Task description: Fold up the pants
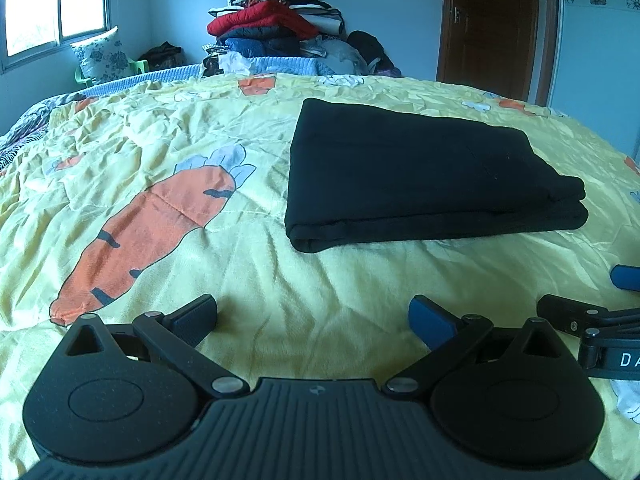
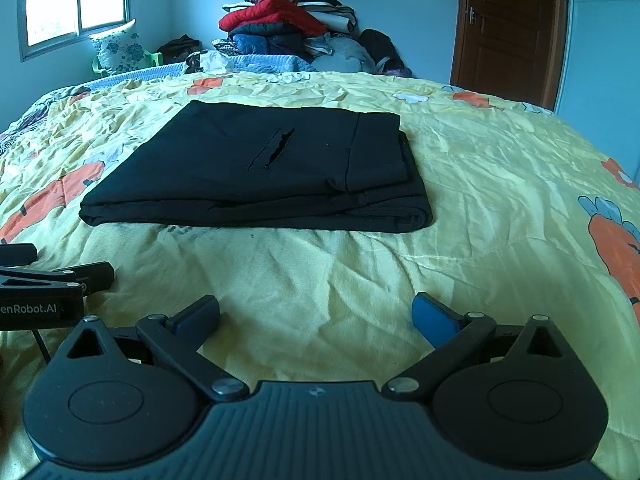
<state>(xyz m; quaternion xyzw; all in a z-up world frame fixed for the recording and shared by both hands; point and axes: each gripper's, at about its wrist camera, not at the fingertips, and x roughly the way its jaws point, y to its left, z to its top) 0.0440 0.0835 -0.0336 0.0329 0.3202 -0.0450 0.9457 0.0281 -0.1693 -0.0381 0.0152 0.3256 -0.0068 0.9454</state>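
Observation:
The black pants [image 1: 420,176] lie folded into a flat rectangle on the yellow carrot-print bedspread [image 1: 168,152]. In the right wrist view the pants [image 2: 256,172] show a pocket slit on top. My left gripper [image 1: 314,322] is open and empty, low over the bedspread, short of the pants and to their left. My right gripper [image 2: 316,320] is open and empty, also short of the pants' near edge. The right gripper's fingers [image 1: 572,312] show at the left wrist view's right edge; the left gripper [image 2: 60,276] shows at the right wrist view's left edge.
A tall pile of clothes [image 1: 272,20] stands beyond the bed's far side, against the wall. A floral pillow on a green chair [image 1: 102,56] sits under the window. A brown door [image 1: 492,20] is at the back right.

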